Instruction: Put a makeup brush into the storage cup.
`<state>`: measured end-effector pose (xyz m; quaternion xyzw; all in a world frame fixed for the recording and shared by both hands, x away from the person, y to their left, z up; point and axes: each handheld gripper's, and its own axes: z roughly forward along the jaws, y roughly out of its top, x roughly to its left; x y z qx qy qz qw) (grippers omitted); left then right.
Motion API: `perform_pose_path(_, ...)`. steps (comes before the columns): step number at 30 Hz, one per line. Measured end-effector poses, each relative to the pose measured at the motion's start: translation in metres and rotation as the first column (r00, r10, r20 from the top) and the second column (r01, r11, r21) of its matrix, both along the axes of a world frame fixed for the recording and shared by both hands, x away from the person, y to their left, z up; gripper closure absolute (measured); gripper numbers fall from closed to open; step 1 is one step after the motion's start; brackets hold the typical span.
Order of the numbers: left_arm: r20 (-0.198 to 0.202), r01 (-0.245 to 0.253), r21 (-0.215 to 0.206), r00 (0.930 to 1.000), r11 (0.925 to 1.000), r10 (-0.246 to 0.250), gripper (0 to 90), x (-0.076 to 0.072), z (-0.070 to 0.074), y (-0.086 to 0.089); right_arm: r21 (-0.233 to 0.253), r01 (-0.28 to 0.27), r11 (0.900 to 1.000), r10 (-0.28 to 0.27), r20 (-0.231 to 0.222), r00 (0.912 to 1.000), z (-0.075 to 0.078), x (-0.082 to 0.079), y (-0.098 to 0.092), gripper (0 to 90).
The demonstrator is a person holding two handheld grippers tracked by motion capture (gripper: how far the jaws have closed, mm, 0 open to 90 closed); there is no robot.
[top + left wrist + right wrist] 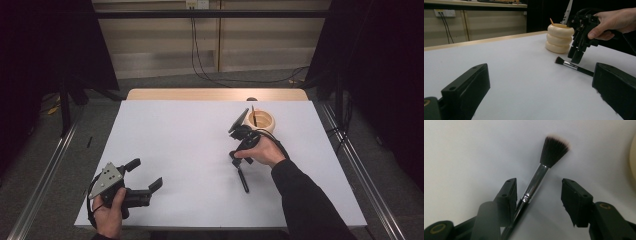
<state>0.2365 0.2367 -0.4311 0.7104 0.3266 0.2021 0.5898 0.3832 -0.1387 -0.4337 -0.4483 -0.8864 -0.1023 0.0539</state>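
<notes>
White table (pixel 190 150); our right tongs (pixel 537 195) gape empty over brush (pixel 544 167), left tongs (pixel 145 182) open, idle. Brush light, slippery; we'd grip ferrule.

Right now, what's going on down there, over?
Right gripper open, jaws astride makeup brush lying on table. Left gripper open, idle. Ringed cream holder nearby, not blocking.

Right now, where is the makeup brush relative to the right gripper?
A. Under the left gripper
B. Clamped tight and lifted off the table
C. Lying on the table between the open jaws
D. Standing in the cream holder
C: the makeup brush lies flat on the table, its handle running between the spread jaws of the right gripper, close to one jaw.
</notes>
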Motion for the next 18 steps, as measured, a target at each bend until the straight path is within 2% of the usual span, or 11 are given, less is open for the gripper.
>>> perform_pose_path(6,-0.002,-0.005,-0.004,1.0,1.0,0.005,1.5,0.0,0.0,-0.001,-0.007,0.008,1.0,-0.008,-0.008,0.9999,-0.007,0.0,0.001,53.0)
perform_pose_path(8,0.001,0.0,0.012,1.0,0.9999,0.0,1.5,0.0,0.0,0.0,-0.008,0.019,1.0,-0.019,-0.013,0.9997,-0.009,0.0,0.003,54.8)
perform_pose_path(10,-0.001,-0.005,-0.001,1.0,1.0,0.005,1.5,0.0,0.0,-0.001,-0.003,0.01,1.0,-0.01,-0.008,0.9999,-0.01,0.0,0.003,56.1)
perform_pose_path(11,-0.001,-0.001,-0.002,1.0,1.0,0.001,1.5,0.0,0.0,-0.001,-0.019,0.009,1.0,-0.009,-0.005,0.9999,-0.011,0.0,0.003,56.8)
perform_pose_path(16,0.0,-0.003,0.008,1.0,1.0,0.003,1.5,0.0,0.0,0.0,-0.015,0.009,1.0,-0.009,-0.011,0.9999,-0.013,0.0,0.004,60.7)
perform_pose_path(18,0.0,0.006,-0.001,1.0,1.0,-0.006,1.5,0.0,0.0,-0.001,-0.017,0.017,1.0,-0.017,-0.016,0.9997,-0.013,0.0,0.005,64.3)
